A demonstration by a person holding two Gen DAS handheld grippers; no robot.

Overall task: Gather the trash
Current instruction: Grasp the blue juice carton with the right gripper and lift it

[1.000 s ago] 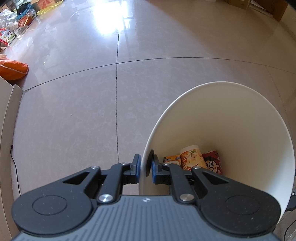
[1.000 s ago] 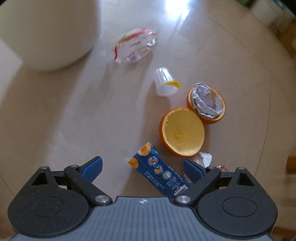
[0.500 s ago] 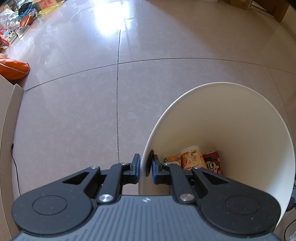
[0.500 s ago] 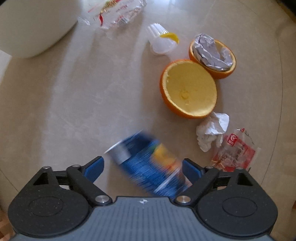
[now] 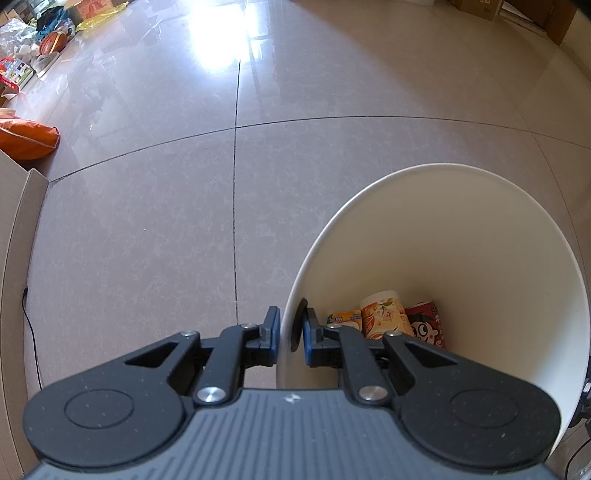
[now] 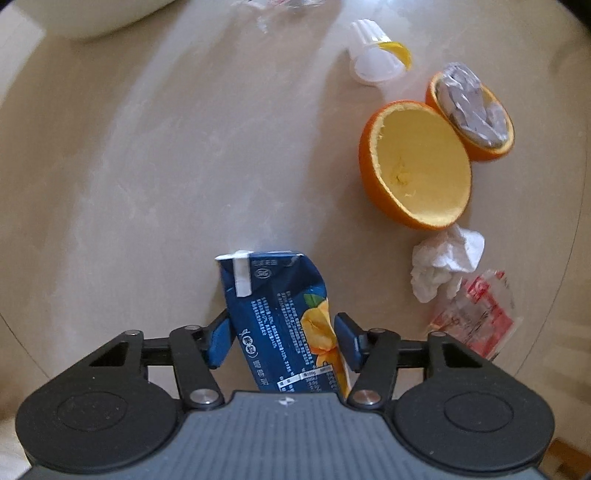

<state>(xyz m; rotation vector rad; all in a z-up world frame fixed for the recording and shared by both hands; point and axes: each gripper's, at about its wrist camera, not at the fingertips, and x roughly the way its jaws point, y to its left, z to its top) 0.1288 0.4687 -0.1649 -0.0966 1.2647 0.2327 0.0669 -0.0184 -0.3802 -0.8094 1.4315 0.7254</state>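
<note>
My left gripper (image 5: pixel 290 332) is shut on the near rim of a white bin (image 5: pixel 461 240), one finger outside the wall and one inside. At the bin's bottom lie a printed paper cup (image 5: pixel 384 317) and a red snack pack (image 5: pixel 424 325). In the right wrist view my right gripper (image 6: pixel 282 339) is shut on a dented blue juice carton (image 6: pixel 280 295), whose top points away from me. On the floor to its right lie a hollow orange peel half (image 6: pixel 417 166), a second half (image 6: pixel 476 151) stuffed with crumpled foil, a white tissue (image 6: pixel 447 266), a red-printed wrapper (image 6: pixel 476 314) and a clear plastic cup (image 6: pixel 375 55).
The bin's outer wall (image 6: pixel 92 14) shows at the top left of the right wrist view, with a clear wrapper (image 6: pixel 284 3) beside it. In the left wrist view an orange bag (image 5: pixel 26 136), a cardboard edge (image 5: pixel 14 221) and a thin cable (image 5: pixel 31 332) line the left side.
My right gripper moved down over the blue carton and its fingers shut on it, turning it upright in the view. The left gripper kept its hold on the bin rim.
</note>
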